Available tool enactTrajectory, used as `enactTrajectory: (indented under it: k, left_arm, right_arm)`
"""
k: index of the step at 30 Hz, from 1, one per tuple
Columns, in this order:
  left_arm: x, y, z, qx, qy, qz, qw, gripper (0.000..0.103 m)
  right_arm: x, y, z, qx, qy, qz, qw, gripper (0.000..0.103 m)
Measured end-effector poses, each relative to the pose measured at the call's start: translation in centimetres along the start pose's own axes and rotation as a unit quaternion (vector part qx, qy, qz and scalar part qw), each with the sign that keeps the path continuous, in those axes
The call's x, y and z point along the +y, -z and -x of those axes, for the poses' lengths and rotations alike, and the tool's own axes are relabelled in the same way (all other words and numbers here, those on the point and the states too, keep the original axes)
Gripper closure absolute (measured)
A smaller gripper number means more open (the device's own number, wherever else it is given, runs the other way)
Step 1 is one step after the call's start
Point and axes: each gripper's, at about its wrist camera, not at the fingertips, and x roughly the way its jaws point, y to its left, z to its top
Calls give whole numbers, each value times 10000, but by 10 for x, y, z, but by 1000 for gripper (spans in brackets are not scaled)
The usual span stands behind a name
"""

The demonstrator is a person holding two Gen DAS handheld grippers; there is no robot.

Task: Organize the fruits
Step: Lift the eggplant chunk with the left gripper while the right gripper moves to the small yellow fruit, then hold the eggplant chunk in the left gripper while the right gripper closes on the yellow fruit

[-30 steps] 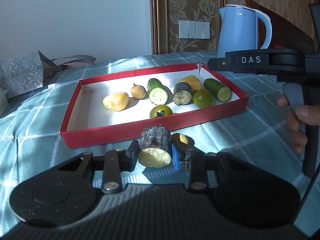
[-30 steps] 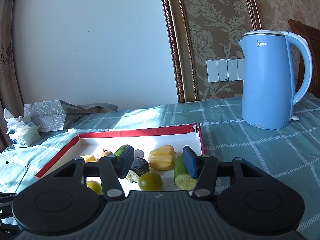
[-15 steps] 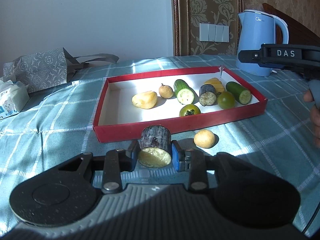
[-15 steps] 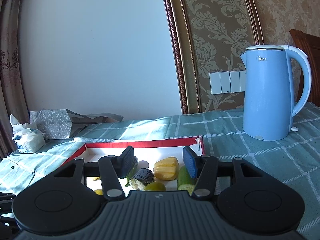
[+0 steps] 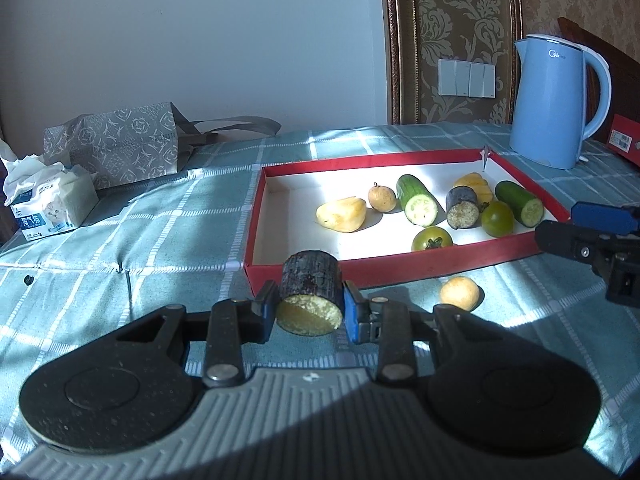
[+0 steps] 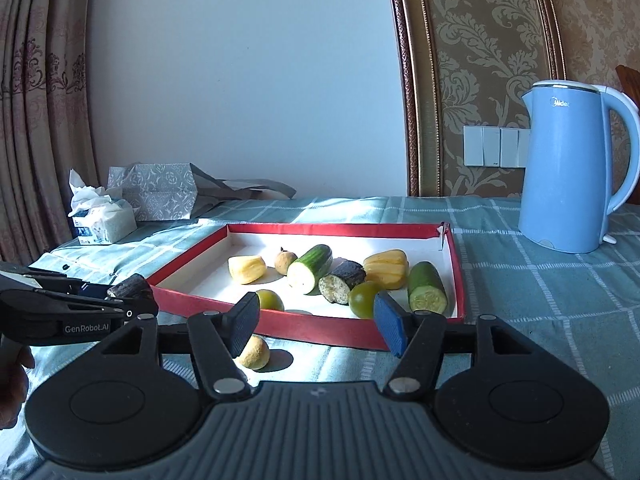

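My left gripper (image 5: pixel 310 312) is shut on a dark-skinned, yellow-fleshed eggplant chunk (image 5: pixel 310 290), held just in front of the red tray (image 5: pixel 400 270); it also shows at the left of the right wrist view, the chunk (image 6: pixel 130 285) in its tip. The tray (image 6: pixel 320 330) holds several pieces: two cucumber chunks, two green tomatoes, an eggplant piece, yellow pieces and a small brown fruit. A small round yellow fruit (image 5: pixel 460 293) lies on the cloth before the tray. My right gripper (image 6: pixel 316 322) hovers above that fruit (image 6: pixel 254 354), its jaws opening with nothing between them.
A blue kettle (image 6: pixel 568 168) stands at the back right, beyond the tray. A tissue pack (image 5: pixel 52 204) and a patterned grey bag (image 5: pixel 120 144) sit at the back left. A red box edge (image 5: pixel 626 138) shows at the far right. The checked teal cloth (image 5: pixel 120 248) covers the table.
My right gripper has drawn back from over the tray to its front edge and its jaws have widened. The left gripper shifted left with the eggplant chunk, uncovering the yellow fruit on the cloth.
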Motion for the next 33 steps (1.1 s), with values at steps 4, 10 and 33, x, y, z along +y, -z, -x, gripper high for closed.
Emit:
enactTrajectory:
  k: [4,10,33]
  left_arm:
    - [2,0,0,5,-29,74,10000,72]
    - [2,1,-1,23,-68,67,10000,72]
    - [30,9,8,-36,240,265,9994,73]
  right_arm:
    - [4,1,1,-10,-222,65,9997,41]
    - [24,6,-4,203,-261,648,9974,41]
    - [52,18,-23,719,-454,1242,9886,43]
